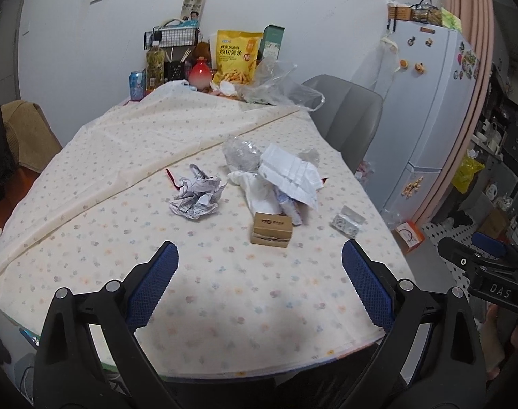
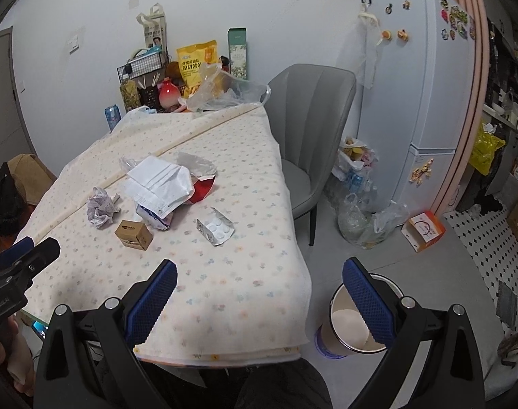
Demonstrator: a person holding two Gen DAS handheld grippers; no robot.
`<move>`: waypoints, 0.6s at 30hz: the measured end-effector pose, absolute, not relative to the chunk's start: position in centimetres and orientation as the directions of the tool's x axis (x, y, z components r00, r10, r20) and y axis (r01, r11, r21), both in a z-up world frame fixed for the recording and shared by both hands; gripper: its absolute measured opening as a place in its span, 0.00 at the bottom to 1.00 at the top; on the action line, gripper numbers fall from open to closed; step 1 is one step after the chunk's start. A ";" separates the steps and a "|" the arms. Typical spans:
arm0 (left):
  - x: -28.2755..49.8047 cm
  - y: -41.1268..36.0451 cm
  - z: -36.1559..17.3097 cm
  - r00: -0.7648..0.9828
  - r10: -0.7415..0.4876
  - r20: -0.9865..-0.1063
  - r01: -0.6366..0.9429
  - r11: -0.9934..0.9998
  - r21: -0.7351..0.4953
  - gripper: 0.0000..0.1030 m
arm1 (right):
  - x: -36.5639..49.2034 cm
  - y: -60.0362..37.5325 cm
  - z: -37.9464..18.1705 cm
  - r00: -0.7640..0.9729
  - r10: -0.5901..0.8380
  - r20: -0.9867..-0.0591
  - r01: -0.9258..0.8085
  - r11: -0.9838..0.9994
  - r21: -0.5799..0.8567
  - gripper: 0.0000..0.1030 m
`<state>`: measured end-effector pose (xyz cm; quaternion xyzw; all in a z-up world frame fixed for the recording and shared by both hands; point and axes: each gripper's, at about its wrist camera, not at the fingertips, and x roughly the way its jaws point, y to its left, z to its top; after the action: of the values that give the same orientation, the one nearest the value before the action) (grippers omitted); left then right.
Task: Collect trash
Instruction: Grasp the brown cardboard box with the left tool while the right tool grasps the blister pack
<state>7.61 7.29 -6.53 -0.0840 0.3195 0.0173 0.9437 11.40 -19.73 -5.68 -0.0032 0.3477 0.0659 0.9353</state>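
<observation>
Left wrist view: your left tool [image 1: 259,266] hangs above the near tabletop [image 1: 88,184], fingers spread wide, nothing between them. Trash on the flowered cloth:
- crumpled paper ball [image 1: 197,194], centre;
- small brown carton [image 1: 272,229], nearest the tool;
- white paper sheet [image 1: 289,173] lying over a clear plastic bag [image 1: 240,151] and other wrappers;
- blister pack [image 1: 347,221], near the right edge.

Your right tool [image 1: 487,259] shows at the far right, off the tabletop.

Right wrist view: your right tool [image 2: 259,289] stands spread and empty over the tabletop's near right corner. The same carton [image 2: 134,234], paper ball [image 2: 101,207], sheet [image 2: 160,180] and blister pack [image 2: 215,227] lie ahead. A bin [image 2: 347,327] stands on the floor just beside the corner, under the right finger [image 2: 368,303]. A grey chair [image 2: 310,116] sits at the right side.
</observation>
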 end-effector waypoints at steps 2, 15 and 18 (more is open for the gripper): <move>8.5 7.9 -7.1 0.785 -0.028 -0.619 -0.094 0.982 -0.163 0.88 | 12.5 -19.3 -6.3 0.736 0.133 -0.664 -0.136 0.990 0.047 0.89; 14.9 7.6 -10.8 0.716 -0.097 -0.692 -0.067 0.976 -0.207 0.82 | 17.6 -18.0 -9.0 0.644 0.217 -0.733 -0.201 0.973 0.111 0.67; 16.3 6.8 -12.0 0.691 -0.106 -0.715 -0.065 0.976 -0.207 0.80 | 18.3 -18.1 -9.5 0.628 0.221 -0.746 -0.205 0.972 0.115 0.67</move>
<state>16.27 6.84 -12.05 -0.1086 0.3927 -0.0114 0.9132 18.34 -18.13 -9.52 0.0097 0.4146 0.1179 0.9023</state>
